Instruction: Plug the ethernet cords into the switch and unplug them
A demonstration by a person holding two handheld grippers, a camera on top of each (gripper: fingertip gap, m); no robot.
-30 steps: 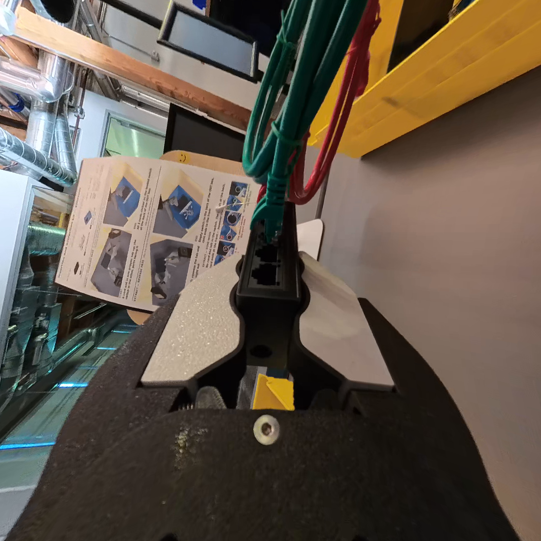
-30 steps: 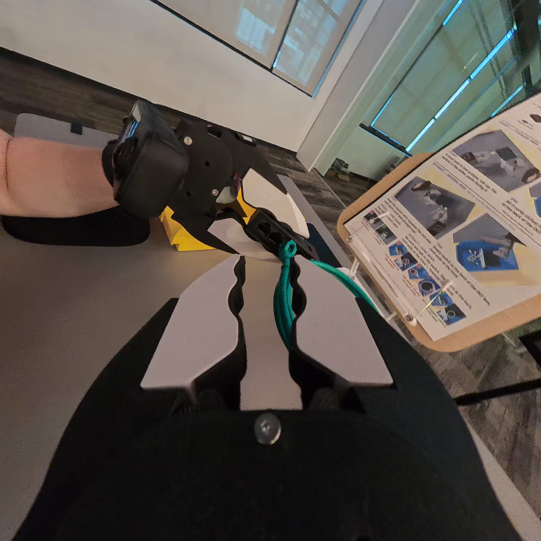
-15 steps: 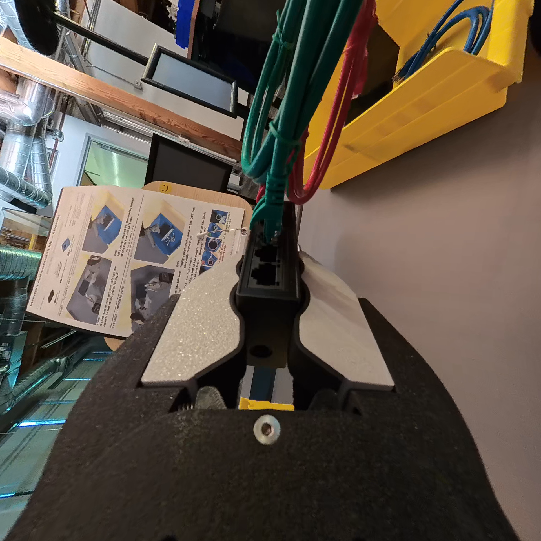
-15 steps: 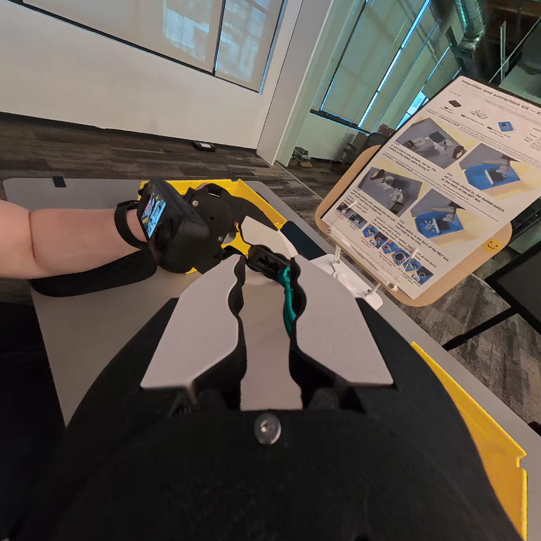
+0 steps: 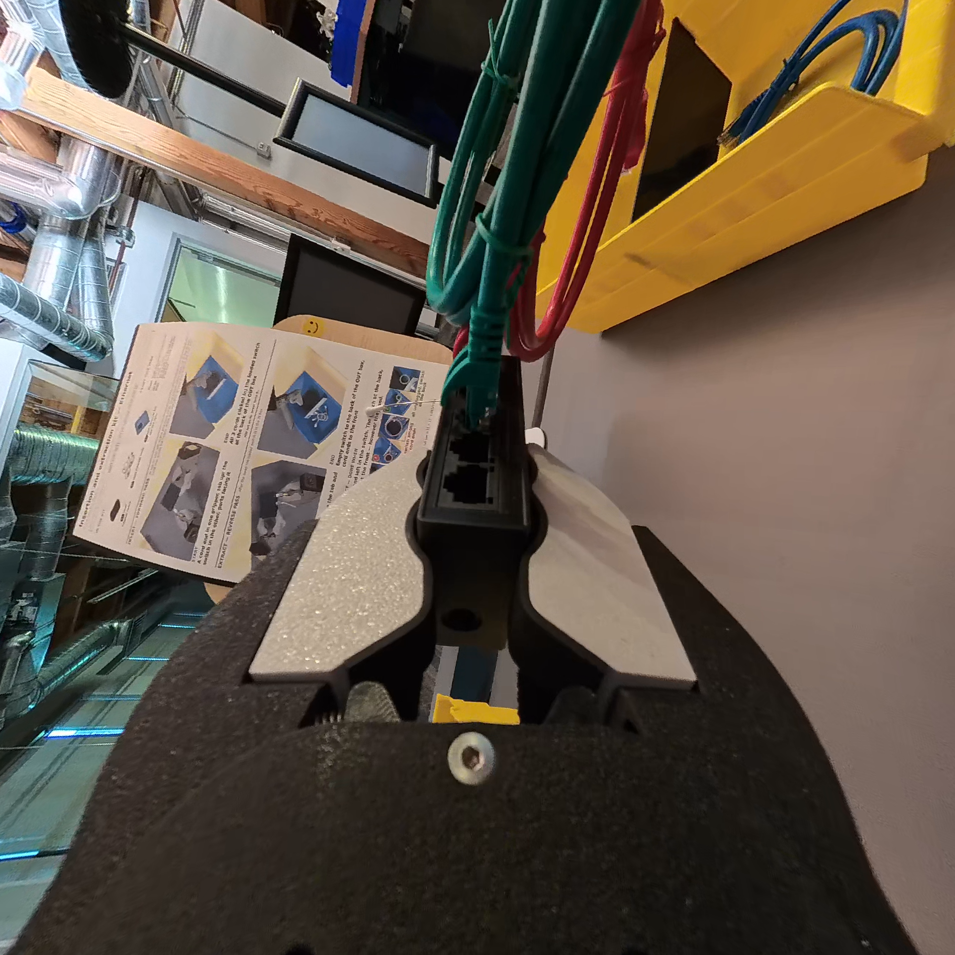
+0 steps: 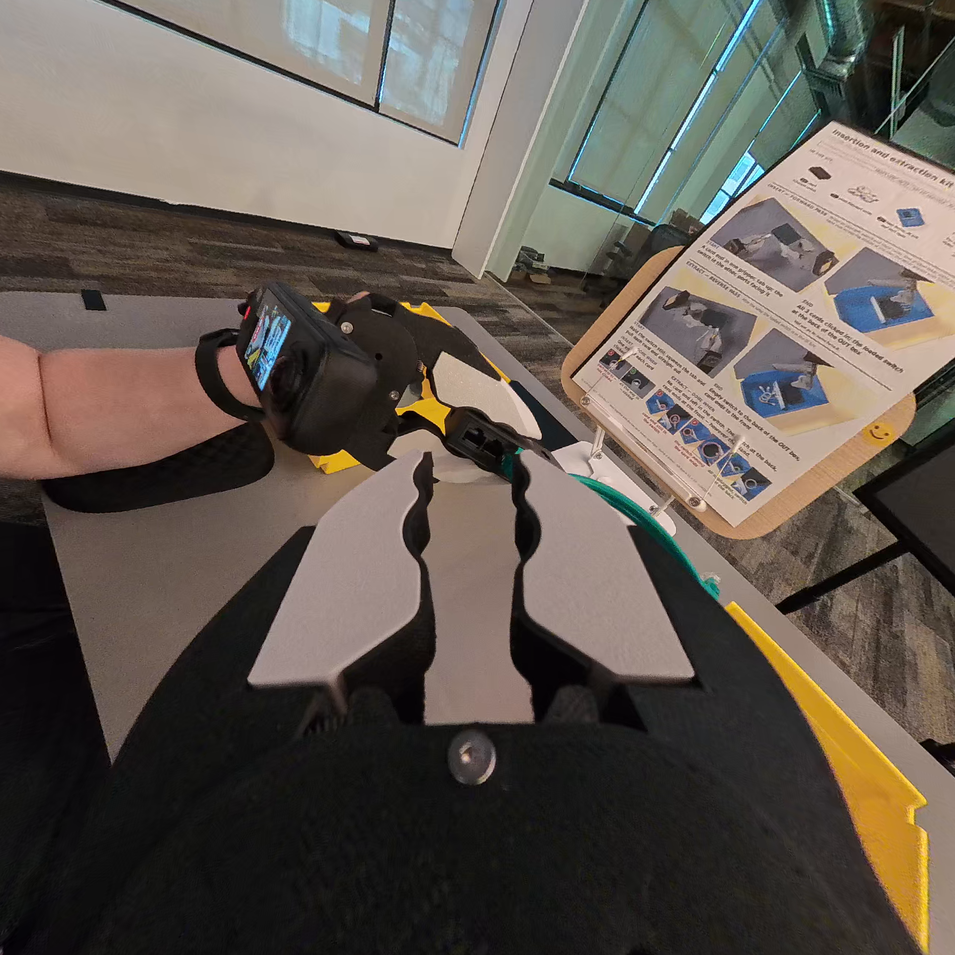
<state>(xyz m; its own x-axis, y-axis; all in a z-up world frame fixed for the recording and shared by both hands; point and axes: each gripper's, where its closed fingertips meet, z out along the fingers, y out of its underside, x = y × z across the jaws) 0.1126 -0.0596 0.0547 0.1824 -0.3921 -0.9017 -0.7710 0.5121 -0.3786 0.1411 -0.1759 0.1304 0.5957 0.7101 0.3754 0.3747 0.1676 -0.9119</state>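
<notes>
The black switch point(image 5: 475, 496) was clamped in the left gripper point(image 5: 474, 480), its long axis along the fingers and its ports facing the right gripper point(image 6: 469, 465). The green cord point(image 5: 480, 341) sat in a far port. The right gripper, jaws apart and holding nothing, was directly before the ports.

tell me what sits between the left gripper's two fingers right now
In the left wrist view, the black switch sits clamped between the left gripper's fingers, ports facing the camera, with a green cord plugged into a farther port.
</notes>
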